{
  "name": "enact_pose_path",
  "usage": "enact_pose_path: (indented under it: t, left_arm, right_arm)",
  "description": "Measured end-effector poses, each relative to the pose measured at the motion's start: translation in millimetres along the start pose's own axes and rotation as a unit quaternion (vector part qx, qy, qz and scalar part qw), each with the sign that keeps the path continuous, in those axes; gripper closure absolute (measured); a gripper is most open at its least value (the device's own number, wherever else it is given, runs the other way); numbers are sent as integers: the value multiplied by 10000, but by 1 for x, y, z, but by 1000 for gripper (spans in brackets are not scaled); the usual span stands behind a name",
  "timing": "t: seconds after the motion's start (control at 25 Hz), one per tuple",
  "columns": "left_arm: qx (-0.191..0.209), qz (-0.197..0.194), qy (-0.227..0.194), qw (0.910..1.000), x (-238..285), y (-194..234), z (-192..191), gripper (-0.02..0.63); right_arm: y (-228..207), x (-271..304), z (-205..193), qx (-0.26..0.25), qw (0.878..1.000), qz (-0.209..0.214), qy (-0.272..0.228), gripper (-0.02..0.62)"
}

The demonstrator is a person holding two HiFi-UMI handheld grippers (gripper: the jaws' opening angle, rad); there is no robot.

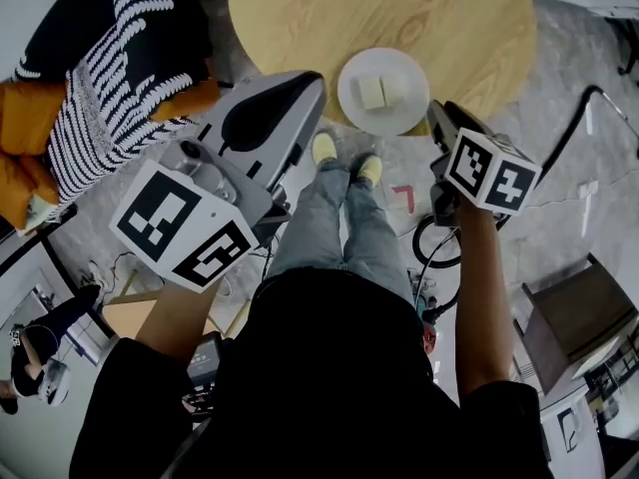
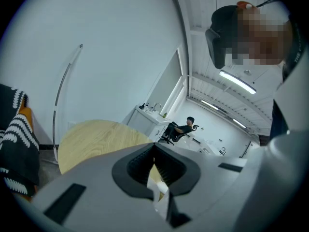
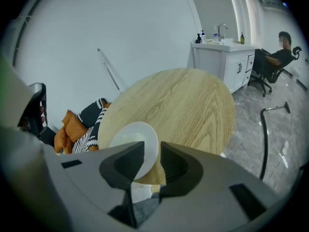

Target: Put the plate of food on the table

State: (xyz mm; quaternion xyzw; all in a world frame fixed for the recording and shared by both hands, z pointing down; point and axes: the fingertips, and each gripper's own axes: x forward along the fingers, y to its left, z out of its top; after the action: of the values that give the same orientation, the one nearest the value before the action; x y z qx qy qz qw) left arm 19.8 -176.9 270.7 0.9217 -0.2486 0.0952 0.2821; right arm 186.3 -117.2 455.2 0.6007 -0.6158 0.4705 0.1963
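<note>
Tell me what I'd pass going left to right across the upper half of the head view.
striped cushion → left gripper → plate → right gripper

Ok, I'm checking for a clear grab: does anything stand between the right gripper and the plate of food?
Nothing visible does. The plate sits on the round table at its near edge. The right gripper, jaws apart, is close beside the plate's rim with no other thing between them.
</note>
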Motion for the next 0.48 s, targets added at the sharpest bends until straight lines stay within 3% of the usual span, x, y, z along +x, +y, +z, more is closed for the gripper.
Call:
enact_pose_path:
  t: [0.28,0.48]
  left_arm:
    - [302,13,-300,9991,-18,-24,34,600]
    - [422,56,-489,9979,-33,-38,46,599]
  right_arm:
    - [17,-51,21,-398,9984,55,-410,486]
    - [37,-88,35,-597,9947,361,-759,488]
